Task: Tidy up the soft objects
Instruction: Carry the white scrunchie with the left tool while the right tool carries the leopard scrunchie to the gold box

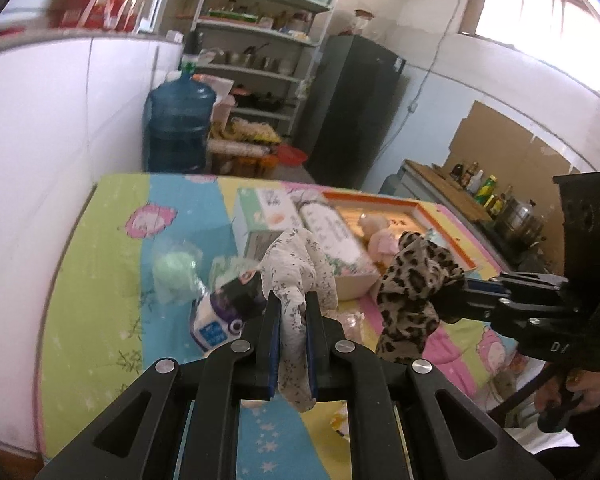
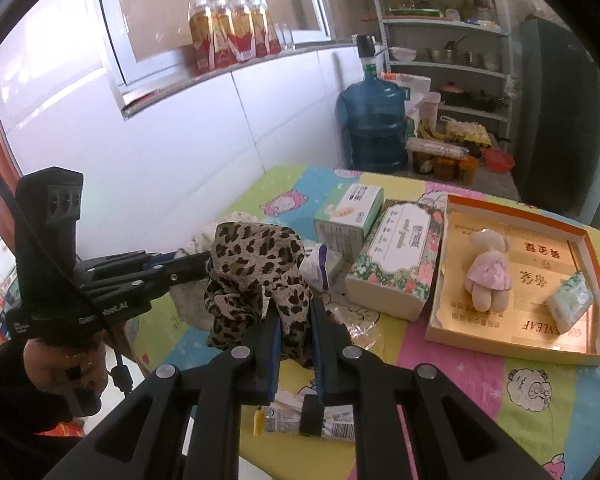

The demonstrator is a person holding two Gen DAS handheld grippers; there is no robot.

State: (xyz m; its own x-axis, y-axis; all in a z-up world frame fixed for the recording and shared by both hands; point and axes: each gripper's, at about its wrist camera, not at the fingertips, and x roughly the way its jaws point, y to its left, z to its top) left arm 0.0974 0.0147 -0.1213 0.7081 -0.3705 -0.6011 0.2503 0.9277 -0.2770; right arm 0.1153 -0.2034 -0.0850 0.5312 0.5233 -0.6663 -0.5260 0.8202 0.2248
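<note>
**Both grippers holding cloth above the table**

In my left wrist view the left gripper (image 1: 293,300) sits at lower centre, its jaws clamped on a white floral cloth (image 1: 300,276) that bunches above the fingertips and hangs down between the fingers. To the right of it, at mid-right of the frame, I see the right gripper (image 1: 448,300) reaching in from the edge, its jaws closed on a leopard-print cloth (image 1: 414,288) that droops below its tips.

In my right wrist view the leopard-print cloth (image 2: 256,280) fills the centre, pinched between the right gripper's (image 2: 292,308) jaws, with the left gripper (image 2: 196,264) coming in from the left edge, held by a hand (image 2: 66,364) at lower left. The white cloth is mostly hidden behind the leopard one here.

Both cloths hang clear above the patterned tablecloth (image 2: 540,400). At right of that frame an open orange-rimmed box (image 2: 596,280) holds a small plush doll in pink (image 2: 486,276) and a tissue pack (image 2: 570,306). Just left of the box lie a floral tissue box (image 2: 396,264) and a pale green carton (image 2: 348,218), side by side.
</note>
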